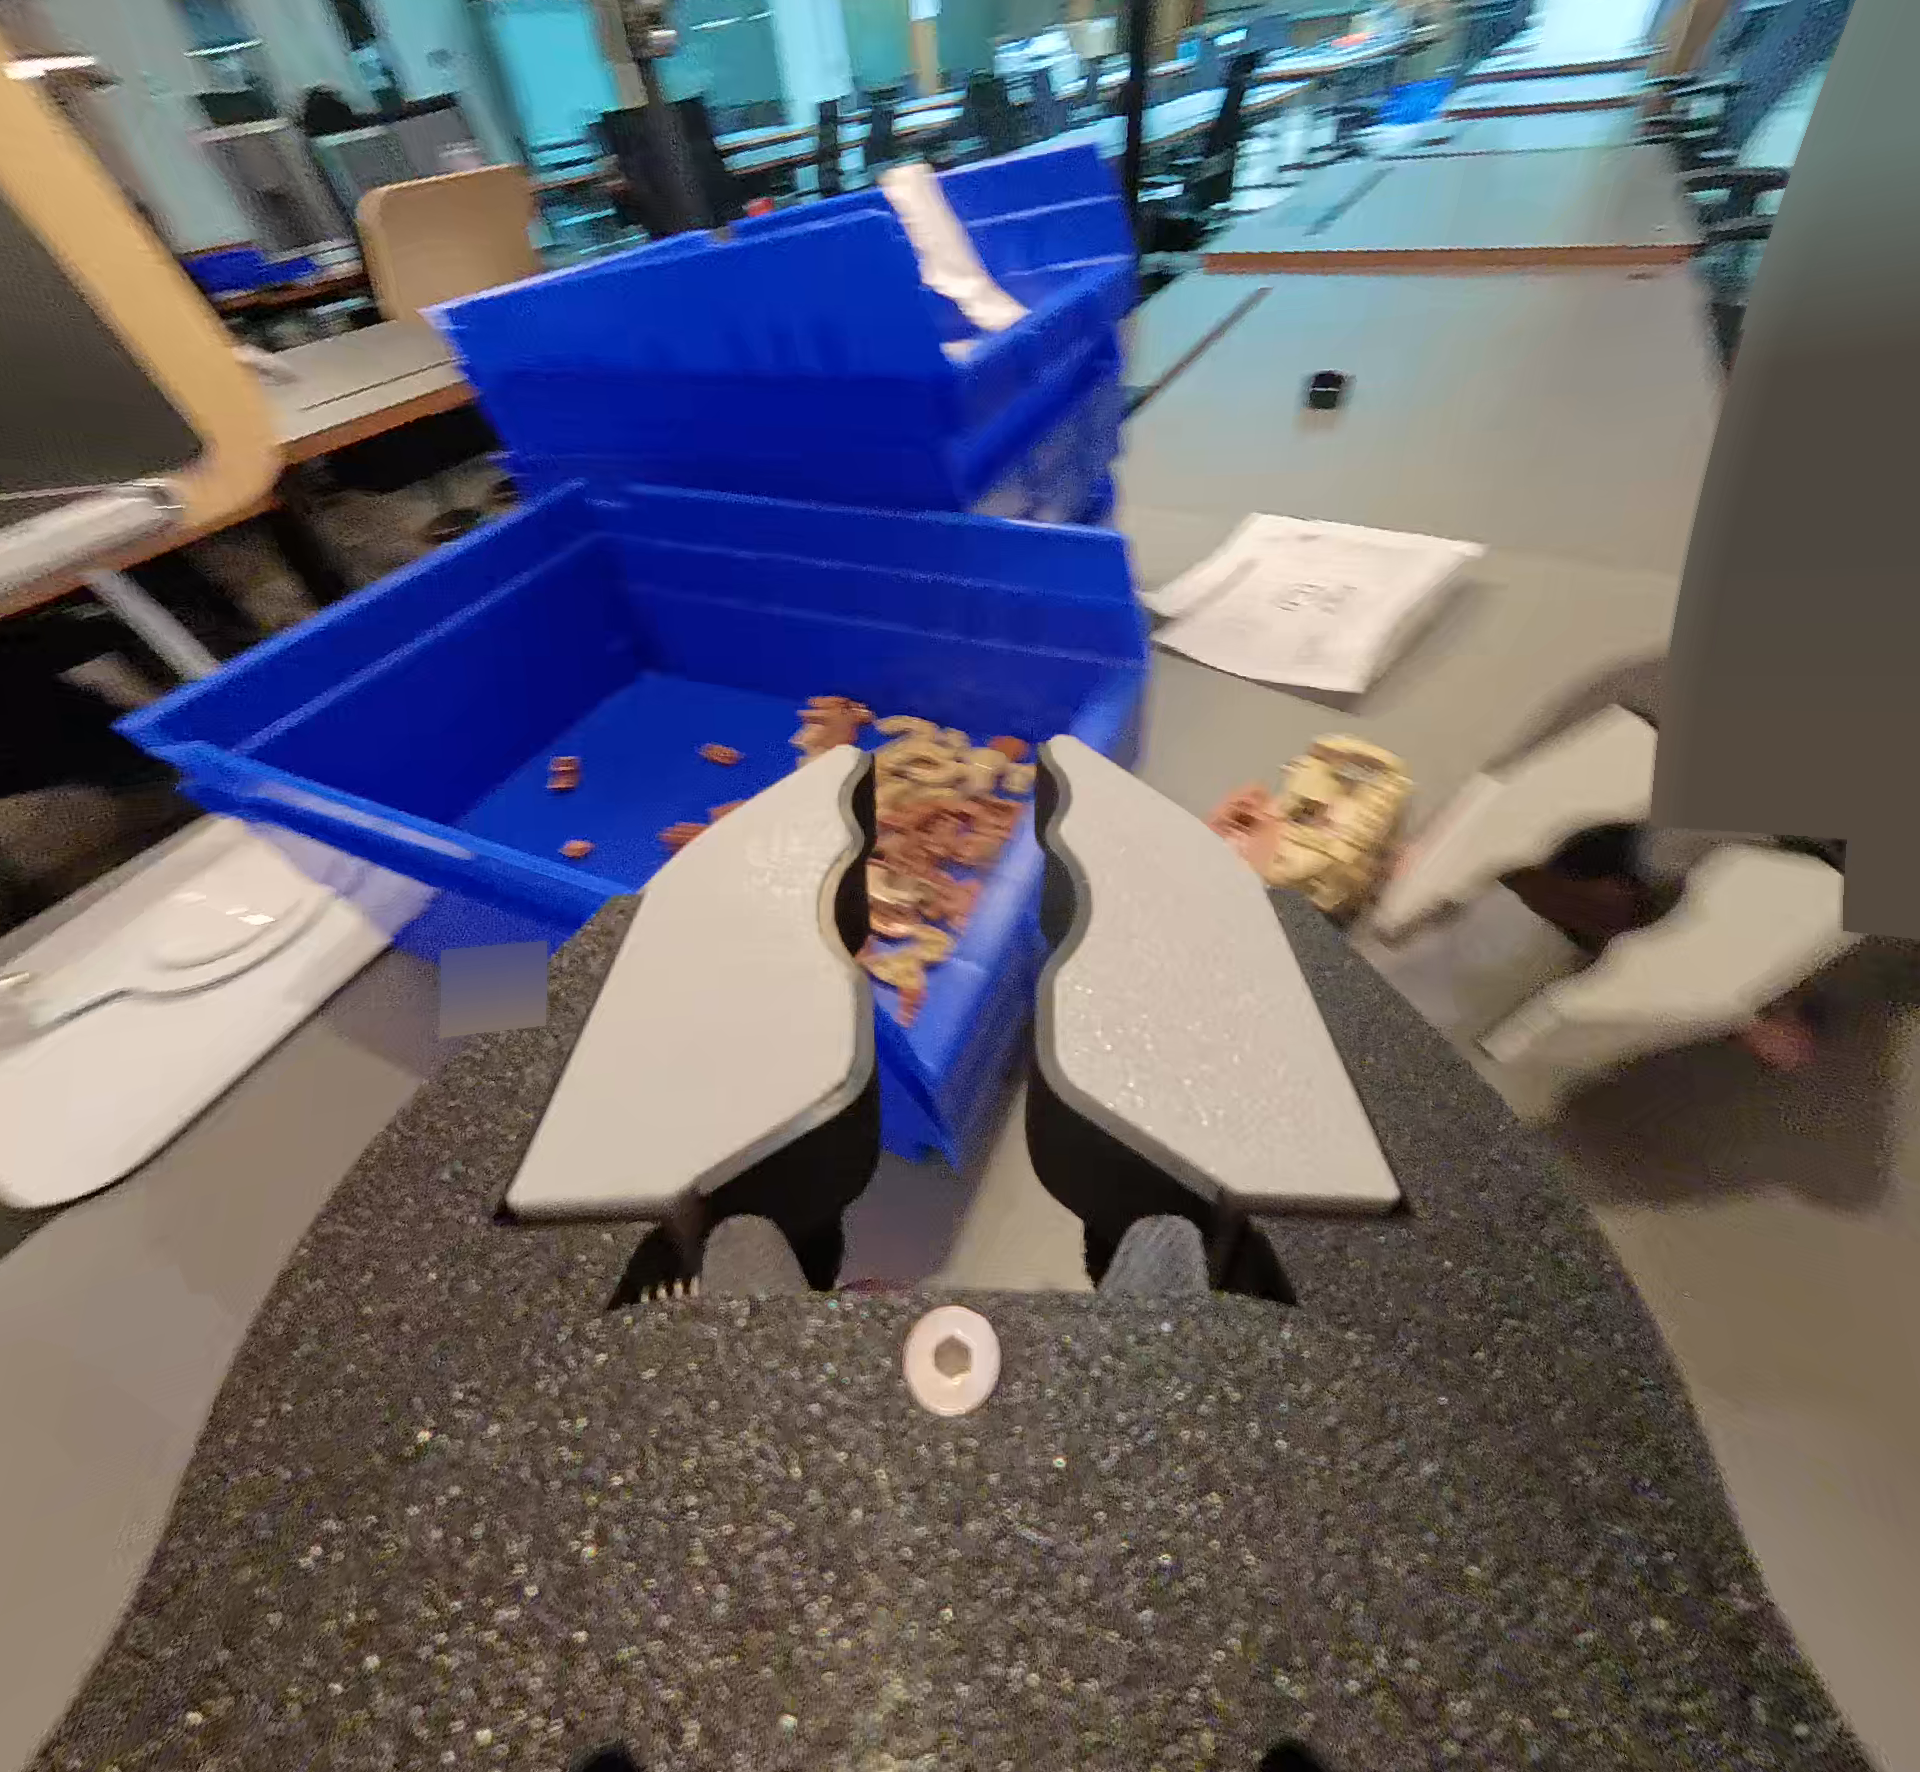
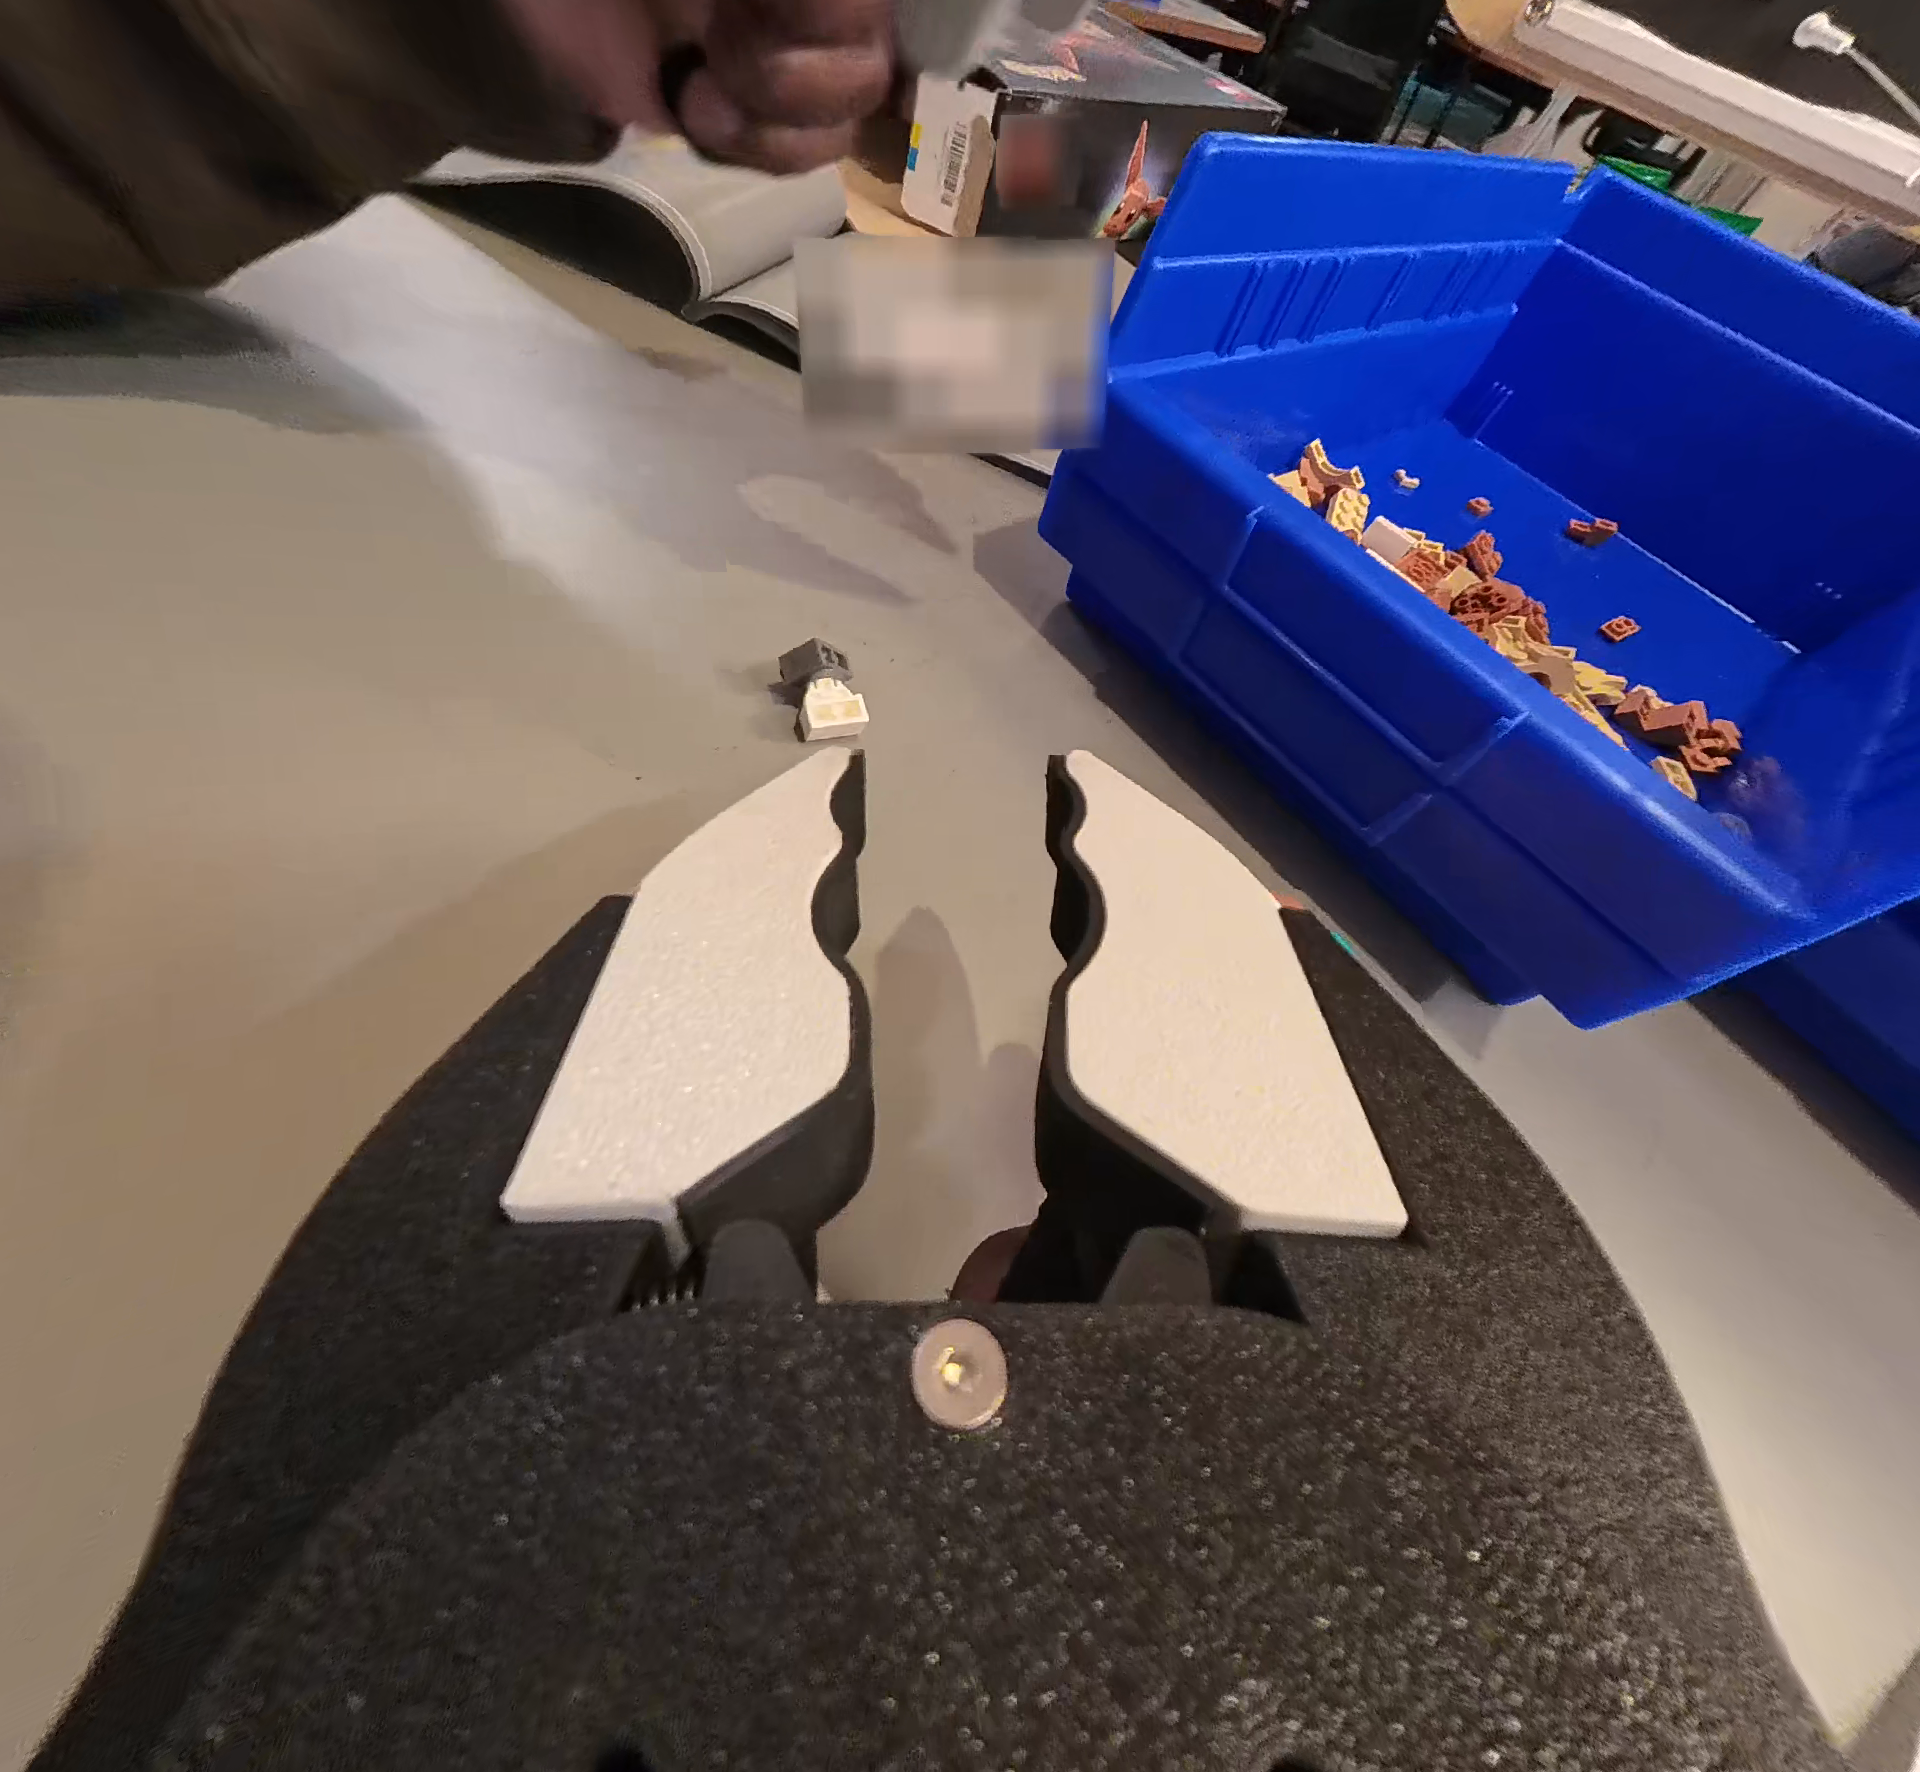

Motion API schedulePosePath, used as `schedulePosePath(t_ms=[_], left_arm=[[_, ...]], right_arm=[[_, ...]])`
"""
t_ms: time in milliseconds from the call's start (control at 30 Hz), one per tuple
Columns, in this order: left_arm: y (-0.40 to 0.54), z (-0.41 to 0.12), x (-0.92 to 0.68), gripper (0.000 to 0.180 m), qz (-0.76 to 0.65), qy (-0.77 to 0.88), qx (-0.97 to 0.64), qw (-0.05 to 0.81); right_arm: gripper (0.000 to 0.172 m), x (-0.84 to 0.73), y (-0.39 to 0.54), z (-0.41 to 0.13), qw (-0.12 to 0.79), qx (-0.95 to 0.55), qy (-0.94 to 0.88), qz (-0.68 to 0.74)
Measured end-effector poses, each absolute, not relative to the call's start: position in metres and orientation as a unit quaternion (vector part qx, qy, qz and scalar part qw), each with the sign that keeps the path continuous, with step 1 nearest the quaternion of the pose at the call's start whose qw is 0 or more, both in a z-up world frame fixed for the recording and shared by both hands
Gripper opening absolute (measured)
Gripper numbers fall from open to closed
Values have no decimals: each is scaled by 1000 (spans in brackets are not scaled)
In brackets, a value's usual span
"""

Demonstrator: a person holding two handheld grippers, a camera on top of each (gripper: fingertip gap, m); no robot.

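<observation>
An open-plan office: rows of desks [image 1: 1195, 91], office chairs [image 1: 1725, 184] and glass partitions [image 1: 582, 29].

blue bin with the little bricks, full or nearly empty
Nearly empty. The blue bin holds one loose heap of brown and tan toy bricks along one side; most of its blue floor shows bare.

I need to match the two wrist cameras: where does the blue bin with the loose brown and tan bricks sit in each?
Left wrist view: blue bin fills centre-left, straight ahead beyond the open, empty jaws; bricks show through the gap.
Right wrist view: the bin lies at the right edge, off to the side of the open jaws.
Shared landmark: the brick pile against the bin's wall.
</observation>
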State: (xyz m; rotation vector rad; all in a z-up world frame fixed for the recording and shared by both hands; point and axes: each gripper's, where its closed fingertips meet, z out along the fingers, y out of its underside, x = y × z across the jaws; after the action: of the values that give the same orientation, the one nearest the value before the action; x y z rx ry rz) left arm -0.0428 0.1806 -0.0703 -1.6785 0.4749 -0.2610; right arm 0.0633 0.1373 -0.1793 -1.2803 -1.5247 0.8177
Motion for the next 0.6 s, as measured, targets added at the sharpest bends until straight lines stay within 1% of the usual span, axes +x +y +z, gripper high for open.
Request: schedulePosePath(t_ms=[67,133,267,400,500,533,567,600], left_arm=[[153,-92,-27,27,-163,257,-730,612],[131,-127,-17,28,-201,293,-750,558],[117,-188,-11,37,-206,325,-802,456],[113,-219,4,38,-194,390,-813,387],[116,-235,7,37,-161,432,-812,358],[116,-239,7,33,-153,442,-811,350],[115,-240,9,23,-160,446,-809,349],[114,-239,11,22,-166,445,-806,352]], right_arm=[[33,63,137,-180,465,-526,-625,342],[33,62,135,-183,453,-526,-633,343],[33,57,130,-192,437,-521,-658,324],[32,52,126,-204,419,-516,-687,292],[32,48,125,-209,409,-513,-701,279],[32,46,124,-210,406,-511,-705,276],[32,44,124,-212,404,-508,-710,273],[33,41,123,-212,404,-503,-715,270]])
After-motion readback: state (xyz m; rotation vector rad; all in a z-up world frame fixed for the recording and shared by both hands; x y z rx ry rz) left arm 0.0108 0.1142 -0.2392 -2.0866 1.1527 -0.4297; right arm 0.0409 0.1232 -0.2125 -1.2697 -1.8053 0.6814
